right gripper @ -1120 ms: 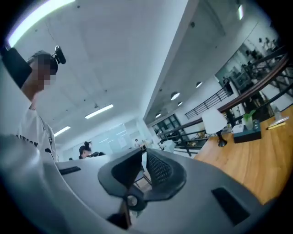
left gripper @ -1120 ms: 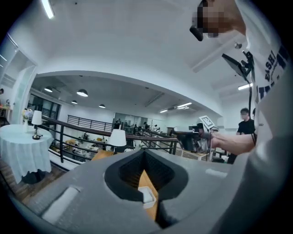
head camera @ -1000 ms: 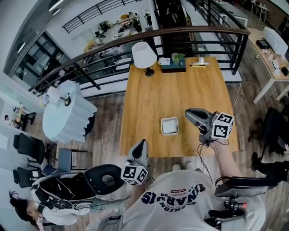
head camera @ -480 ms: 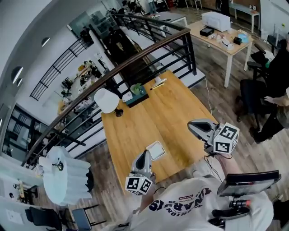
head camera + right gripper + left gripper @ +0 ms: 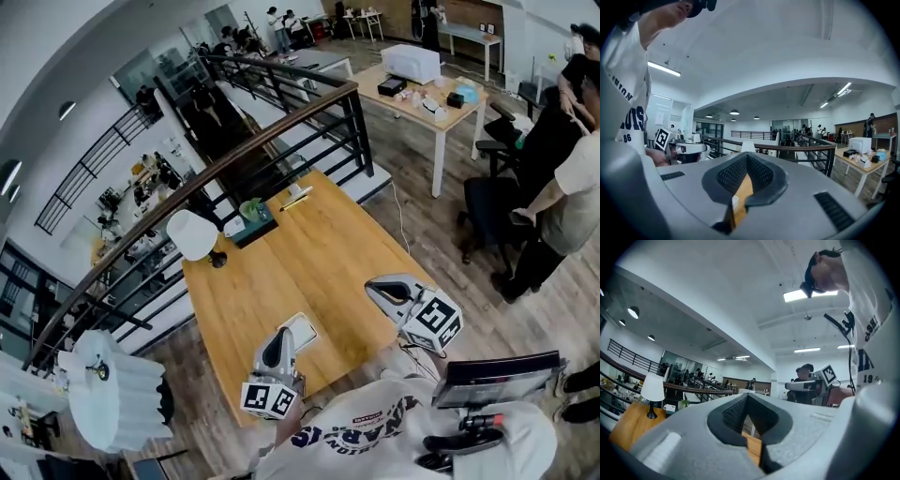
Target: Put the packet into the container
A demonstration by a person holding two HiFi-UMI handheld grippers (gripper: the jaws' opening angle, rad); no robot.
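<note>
Wooden table (image 5: 328,253) is swinging toward nine o'clock; left gripper (image 5: 284,331) and right gripper (image 5: 369,285) are hovering closed, empty, seemingly leaving the container (image 5: 306,328).

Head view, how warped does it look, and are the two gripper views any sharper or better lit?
Head view: strong fisheye, the table looks splayed; even light, no hard shadows. Left gripper view: black rounded corners, the ceiling light glares, the left gripper looks soft close up. Right gripper view: same black corners, the right gripper soft, the room behind sharper.
</note>
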